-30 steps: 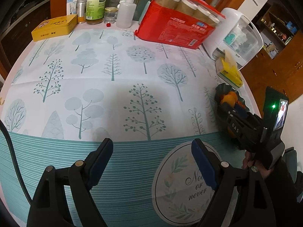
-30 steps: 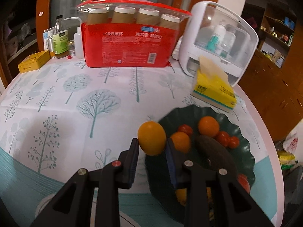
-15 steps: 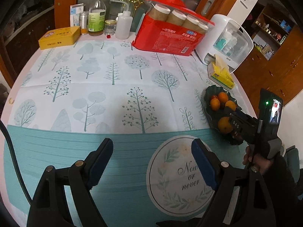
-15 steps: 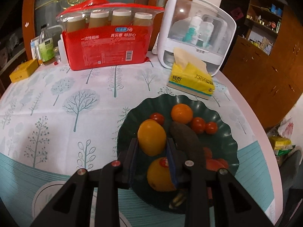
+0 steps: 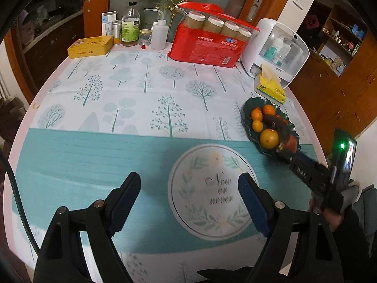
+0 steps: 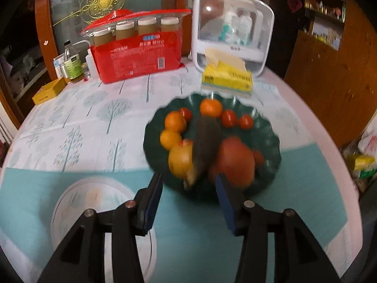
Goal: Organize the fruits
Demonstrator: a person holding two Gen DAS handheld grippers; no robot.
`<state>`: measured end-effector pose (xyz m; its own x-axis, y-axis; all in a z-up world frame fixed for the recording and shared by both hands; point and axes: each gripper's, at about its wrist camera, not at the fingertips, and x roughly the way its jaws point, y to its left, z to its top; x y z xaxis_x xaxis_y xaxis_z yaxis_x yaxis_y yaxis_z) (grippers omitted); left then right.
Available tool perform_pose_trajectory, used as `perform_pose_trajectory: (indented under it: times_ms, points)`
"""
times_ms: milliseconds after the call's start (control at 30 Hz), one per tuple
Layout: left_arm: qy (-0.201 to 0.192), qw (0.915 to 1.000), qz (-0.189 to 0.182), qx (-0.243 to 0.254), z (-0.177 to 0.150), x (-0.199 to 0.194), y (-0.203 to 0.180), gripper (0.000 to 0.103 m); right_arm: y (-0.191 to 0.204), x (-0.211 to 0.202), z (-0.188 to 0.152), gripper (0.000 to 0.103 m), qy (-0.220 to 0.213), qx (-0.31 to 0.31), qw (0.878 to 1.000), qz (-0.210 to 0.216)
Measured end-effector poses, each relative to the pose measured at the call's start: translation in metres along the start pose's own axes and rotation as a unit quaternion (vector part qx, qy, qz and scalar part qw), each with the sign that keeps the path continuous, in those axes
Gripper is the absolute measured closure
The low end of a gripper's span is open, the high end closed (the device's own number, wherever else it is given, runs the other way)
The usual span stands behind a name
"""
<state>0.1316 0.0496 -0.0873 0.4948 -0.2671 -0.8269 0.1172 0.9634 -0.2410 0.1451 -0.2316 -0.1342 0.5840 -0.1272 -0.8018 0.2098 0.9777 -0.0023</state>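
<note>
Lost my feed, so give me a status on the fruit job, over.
Left gripper open, empty, over the tablecloth. Right gripper open, empty, at the near rim of the green plate. Oranges on plate. Nothing blocking.

Glossy green plate (image 6: 271, 141), printed cloth (image 5: 117, 155) — matt

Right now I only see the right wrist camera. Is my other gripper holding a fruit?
Observer: No. The left gripper is open and holds nothing, above the teal band of the tablecloth.
Operator: Is any fruit lying near it?
Observer: None shows on the cloth in front of it. The fruit in the left wrist view sits on the green plate, off to its right.
Operator: What does the blurry round picture say?
Observer: The leafy circle reads "Now or never".
</note>
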Motion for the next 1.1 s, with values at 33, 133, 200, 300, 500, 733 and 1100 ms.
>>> perform_pose_trajectory:
  times_ms: [33,133,200,300,500,733,1100]
  points:
    - [-0.001,1.0000,0.001,-0.004,-0.006,-0.003,-0.003,0.019,-0.005,-0.004,-0.008,0.050,0.010,0.007,1.000,0.007]
    - [0.004,0.9999,0.003,-0.014,-0.022,-0.006,-0.012,0.019,-0.016,-0.013,-0.033,0.048,0.043,0.028,0.998,0.038]
    - [0.007,0.9998,0.003,-0.016,-0.033,-0.008,-0.018,0.019,-0.021,-0.019,-0.051,0.047,0.075,0.035,0.995,0.055]
    - [0.006,0.9998,0.006,-0.016,-0.049,-0.012,-0.029,0.019,-0.026,-0.029,-0.072,0.045,0.107,0.042,0.990,0.081]
    - [-0.010,0.9994,0.027,-0.019,-0.074,-0.029,-0.043,0.019,-0.022,-0.062,-0.096,0.044,0.136,0.022,0.983,0.121]
    - [-0.026,0.9986,0.045,-0.002,-0.073,-0.066,-0.061,0.019,-0.021,-0.130,-0.084,0.022,0.104,-0.016,0.979,0.175]
    - [-0.069,0.9960,0.057,0.008,-0.084,-0.120,-0.091,0.019,-0.014,-0.214,-0.067,0.006,0.048,-0.044,0.977,0.205]
